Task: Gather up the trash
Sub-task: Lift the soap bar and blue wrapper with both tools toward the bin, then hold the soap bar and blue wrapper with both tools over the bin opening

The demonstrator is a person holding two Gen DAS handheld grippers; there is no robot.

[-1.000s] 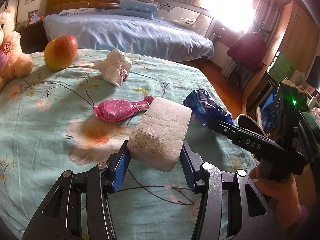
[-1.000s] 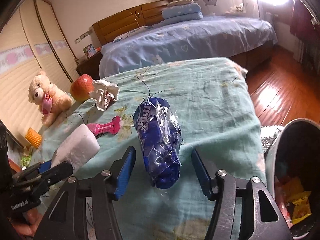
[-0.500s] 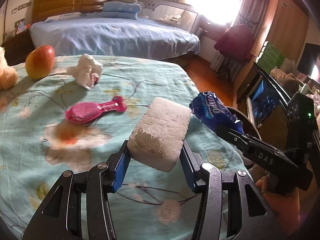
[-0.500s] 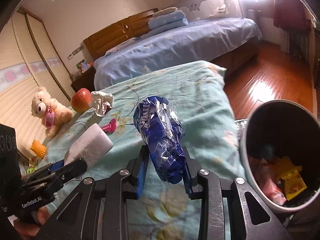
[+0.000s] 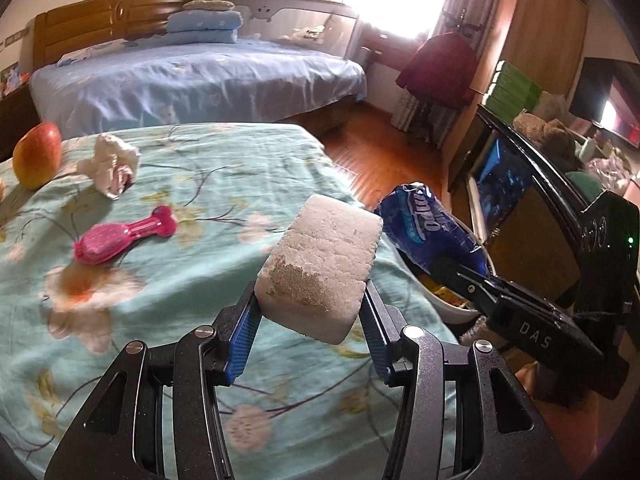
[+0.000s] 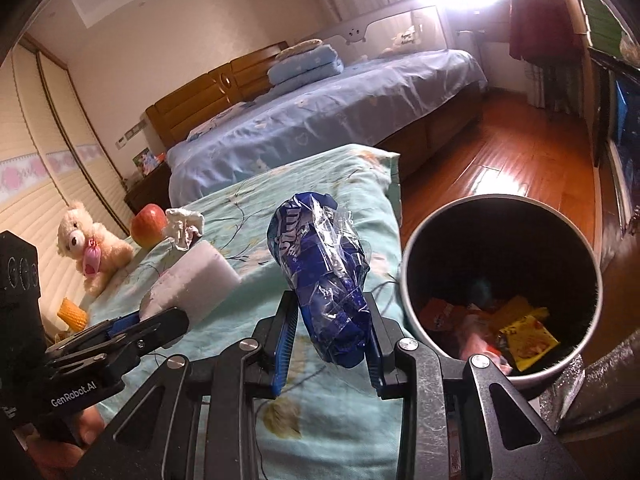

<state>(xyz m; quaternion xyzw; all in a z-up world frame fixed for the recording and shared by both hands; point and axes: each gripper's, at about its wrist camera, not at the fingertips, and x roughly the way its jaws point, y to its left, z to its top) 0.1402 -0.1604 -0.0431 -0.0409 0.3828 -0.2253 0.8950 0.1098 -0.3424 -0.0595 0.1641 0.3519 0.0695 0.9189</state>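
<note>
My left gripper (image 5: pixel 310 310) is shut on a white foam block (image 5: pixel 320 268) and holds it above the teal bedspread (image 5: pixel 160 320). The block also shows in the right wrist view (image 6: pixel 192 284). My right gripper (image 6: pixel 330 328) is shut on a crumpled blue plastic wrapper (image 6: pixel 324 276), lifted off the bed beside the bin. The wrapper also shows in the left wrist view (image 5: pixel 428 228). A round dark trash bin (image 6: pixel 580 344) with wrappers inside stands on the floor right of the bed. A crumpled white tissue (image 5: pixel 112 164) lies on the bed at the far left.
A pink hairbrush (image 5: pixel 120 238) and an apple (image 5: pixel 36 154) lie on the bedspread. A teddy bear (image 6: pixel 88 248) and a yellow item (image 6: pixel 72 312) sit at the left edge. A blue bed (image 5: pixel 192 80) stands behind; wooden floor (image 6: pixel 500 152) lies to the right.
My right gripper closed on the blue wrapper, lifted it and moved right toward the bin. My left gripper carried the foam block rightward too; the bin came into view.
</note>
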